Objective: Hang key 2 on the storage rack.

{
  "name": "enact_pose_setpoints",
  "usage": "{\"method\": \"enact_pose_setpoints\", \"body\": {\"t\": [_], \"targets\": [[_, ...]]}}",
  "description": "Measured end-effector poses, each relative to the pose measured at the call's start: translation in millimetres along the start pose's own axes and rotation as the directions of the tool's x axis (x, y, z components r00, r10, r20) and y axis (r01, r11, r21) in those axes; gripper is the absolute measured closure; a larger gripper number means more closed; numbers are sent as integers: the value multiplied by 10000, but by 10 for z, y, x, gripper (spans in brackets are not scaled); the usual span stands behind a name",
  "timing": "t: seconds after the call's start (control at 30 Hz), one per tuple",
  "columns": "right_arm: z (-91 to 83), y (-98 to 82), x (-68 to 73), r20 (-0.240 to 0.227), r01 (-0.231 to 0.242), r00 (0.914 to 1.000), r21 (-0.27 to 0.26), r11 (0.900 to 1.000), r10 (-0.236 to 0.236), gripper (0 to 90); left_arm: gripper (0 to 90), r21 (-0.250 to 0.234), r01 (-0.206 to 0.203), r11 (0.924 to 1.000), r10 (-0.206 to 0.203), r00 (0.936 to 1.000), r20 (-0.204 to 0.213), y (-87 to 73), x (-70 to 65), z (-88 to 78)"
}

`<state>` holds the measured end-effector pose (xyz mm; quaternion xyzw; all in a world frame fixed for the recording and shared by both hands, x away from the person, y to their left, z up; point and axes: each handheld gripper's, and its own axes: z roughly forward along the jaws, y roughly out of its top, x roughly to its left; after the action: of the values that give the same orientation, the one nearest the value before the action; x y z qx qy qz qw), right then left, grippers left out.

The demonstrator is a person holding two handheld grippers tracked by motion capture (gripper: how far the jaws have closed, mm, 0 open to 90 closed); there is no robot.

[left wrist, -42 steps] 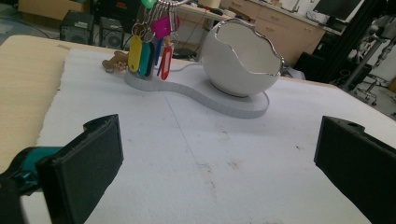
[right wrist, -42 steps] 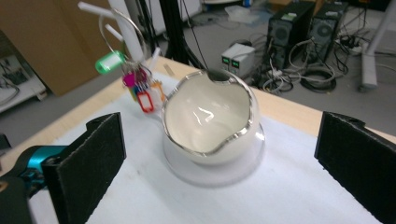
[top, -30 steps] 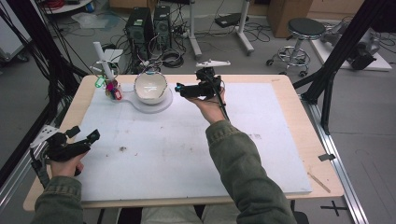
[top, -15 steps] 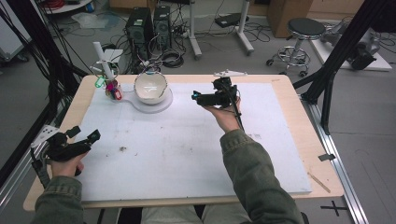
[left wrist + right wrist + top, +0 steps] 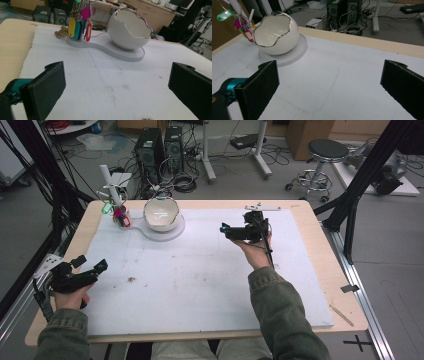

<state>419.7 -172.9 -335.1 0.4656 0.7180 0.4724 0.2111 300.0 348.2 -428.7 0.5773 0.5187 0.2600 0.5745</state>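
Note:
A white egg-shaped bowl (image 5: 161, 213) with a jagged rim stands on a white foam base (image 5: 172, 231) at the back left of the table. Beside it a small stand holds several coloured key tags (image 5: 118, 213). My left gripper (image 5: 91, 266) rests open near the table's front left edge, nothing between its jaws. My right gripper (image 5: 226, 228) is held open above the board's back middle, pointing left toward the bowl (image 5: 275, 34). The left gripper view looks across the board at the bowl (image 5: 130, 28) and key tags (image 5: 80, 26).
A white foam board (image 5: 200, 270) covers most of the wooden table (image 5: 325, 245). Small dark crumbs (image 5: 131, 280) lie on it near the left gripper. Computer towers (image 5: 160, 145), cables and a stool (image 5: 325, 152) stand on the floor beyond the table.
My right gripper has drawn back to the right, away from the bowl, and stays open. The left gripper has not moved.

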Motion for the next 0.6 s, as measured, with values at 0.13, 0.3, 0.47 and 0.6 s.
{"method": "enact_pose_setpoints", "body": {"t": [0.13, 0.3, 0.47, 0.6], "targets": [[-53, -106, -88, 185, -115, 9998, -8, 9999, 116, 11, 17, -3, -18, 10000, 18, 10000, 4, 0, -4, 0], [-135, -265, -201, 337, -395, 9986, -16, 9992, 395, 11, 17, 48, -30, 10000, 30, 10000, -15, -2, -7, 1], [-236, -414, -311, 591, -669, 9960, 4, 9978, 667, 11, 17, 92, -22, 10000, 22, 10000, -20, -3, -10, 0], [-332, -547, -378, 727, -697, 9948, -230, 9973, 712, 11, 17, 105, -34, 9999, 34, 10000, -44, -3, -11, -1]]}}
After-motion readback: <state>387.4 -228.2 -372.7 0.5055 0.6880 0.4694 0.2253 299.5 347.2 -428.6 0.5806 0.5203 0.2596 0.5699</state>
